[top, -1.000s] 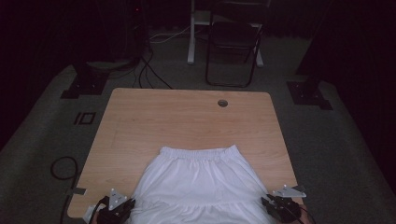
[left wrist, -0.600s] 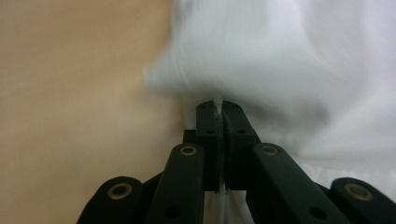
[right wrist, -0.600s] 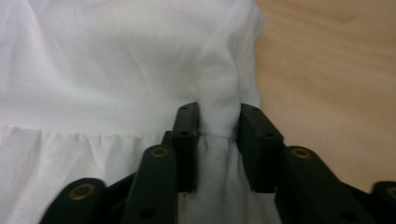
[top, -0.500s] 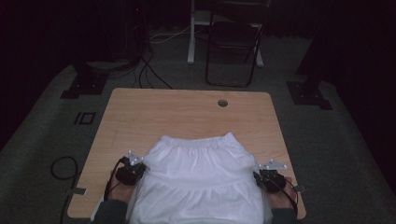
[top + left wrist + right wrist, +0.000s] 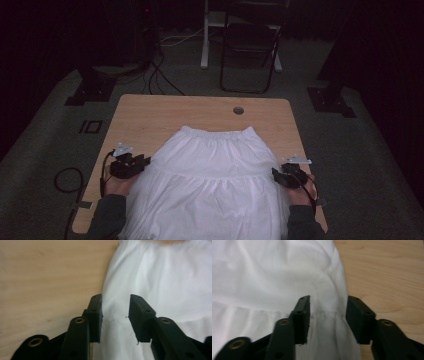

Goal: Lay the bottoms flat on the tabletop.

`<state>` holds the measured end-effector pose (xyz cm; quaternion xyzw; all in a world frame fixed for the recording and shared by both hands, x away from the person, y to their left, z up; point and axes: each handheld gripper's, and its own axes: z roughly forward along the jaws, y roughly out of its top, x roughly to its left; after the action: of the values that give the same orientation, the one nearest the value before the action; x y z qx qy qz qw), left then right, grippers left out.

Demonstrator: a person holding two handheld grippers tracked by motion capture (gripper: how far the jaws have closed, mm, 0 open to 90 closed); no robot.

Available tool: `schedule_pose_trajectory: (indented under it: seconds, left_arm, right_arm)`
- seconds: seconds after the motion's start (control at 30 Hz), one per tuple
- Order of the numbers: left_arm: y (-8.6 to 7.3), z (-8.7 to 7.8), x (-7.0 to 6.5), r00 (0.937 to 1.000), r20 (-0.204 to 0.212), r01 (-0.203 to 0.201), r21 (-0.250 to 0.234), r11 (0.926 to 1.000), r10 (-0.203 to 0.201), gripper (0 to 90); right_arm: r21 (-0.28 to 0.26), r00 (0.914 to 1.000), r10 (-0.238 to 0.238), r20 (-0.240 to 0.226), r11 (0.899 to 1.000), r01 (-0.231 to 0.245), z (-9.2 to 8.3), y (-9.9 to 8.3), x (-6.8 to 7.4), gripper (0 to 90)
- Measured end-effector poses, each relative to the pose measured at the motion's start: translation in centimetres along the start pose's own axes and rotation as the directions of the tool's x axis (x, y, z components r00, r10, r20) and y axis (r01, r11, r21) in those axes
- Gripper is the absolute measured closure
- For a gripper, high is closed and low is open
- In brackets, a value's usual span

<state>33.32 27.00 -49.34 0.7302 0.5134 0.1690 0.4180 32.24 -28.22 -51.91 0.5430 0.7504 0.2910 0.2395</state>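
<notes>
A white skirt lies flat on the wooden table, its gathered waistband at the far end and its hem hanging over the near edge. My left gripper rests at the skirt's left edge, level with the tier seam. Its jaws have just been opening and stand apart over the cloth edge. My right gripper sits at the skirt's right edge on the same seam. Its jaws have also just been opening, and the fabric lies slack between them.
A round cable hole lies in the table's far side. Behind the table stand a dark folding chair and a white post. Black stand bases and a cable loop lie on the grey floor.
Both grippers moved from the table's near edge away from the person along the skirt's sides. The skirt slid farther onto the table with them.
</notes>
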Motion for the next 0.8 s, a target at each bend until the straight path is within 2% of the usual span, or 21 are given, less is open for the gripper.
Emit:
schedule_pose_trajectory:
  seconds: [0.1,0.17,0.3,0.4,0.57,0.6,0.63,0.7,0.8]
  left_arm:
    - [0.5,-1.5,0.1,0.9999,-0.008,-0.012,-0.023,0.9997,0.012,58.8]
    - [0.4,-1.9,-0.1,0.9995,-0.015,-0.028,-0.016,0.9995,0.027,56.5]
    - [-0.7,-1.7,-0.7,0.9954,-0.054,-0.077,0.038,0.9963,0.079,53.9]
    - [-2.1,-1.4,-1.1,0.9914,-0.066,-0.107,0.085,0.9906,0.113,52.3]
    - [-4.3,-1.2,-1.4,0.9884,-0.089,-0.11,0.136,0.9845,0.123,48.7]
    - [-4.3,-1.2,-1.4,0.9884,-0.089,-0.11,0.136,0.9845,0.123,48.4]
    - [-5.2,-1.1,-1.3,0.9903,-0.096,-0.086,0.146,0.9855,0.1,48.4]
    - [-5.8,-1.0,-1.3,0.9895,-0.105,-0.083,0.16,0.9836,0.1,47.8]
    - [-6.4,-0.7,-1.4,0.99,-0.1,-0.081,0.183,0.9798,0.1,47.8]
  right_arm:
    - [-0.039,0.9996,-0.012,-0.026,0.999,0.011,-1.7,-0.2,-0.3,47.6]
    - [-0.052,0.9989,-0.041,-0.024,0.998,0.04,-2.8,-0.4,-0.3,44.6]
    - [-0.031,0.9967,-0.078,-0.022,0.997,0.077,-3.5,-1.1,-0.6,40.0]
    - [-0.026,0.9973,-0.073,-0.01,0.997,0.072,-3.6,-1.9,-1.1,40.1]
    - [-0.002,0.9976,-0.063,-0.031,0.998,0.063,-3.5,-3.0,-1.7,40.2]
    - [-0.002,0.9976,-0.063,-0.031,0.998,0.063,-3.5,-3.0,-1.7,40.2]
    - [0.005,0.9969,-0.068,-0.041,0.998,0.068,-3.4,-3.1,-1.8,40.3]
    - [0.033,0.9955,-0.064,-0.07,0.997,0.067,-2.7,-3.5,-1.6,41.7]
    - [0.071,0.9962,-0.055,-0.068,0.996,0.059,-1.9,-3.6,-1.6,44.3]
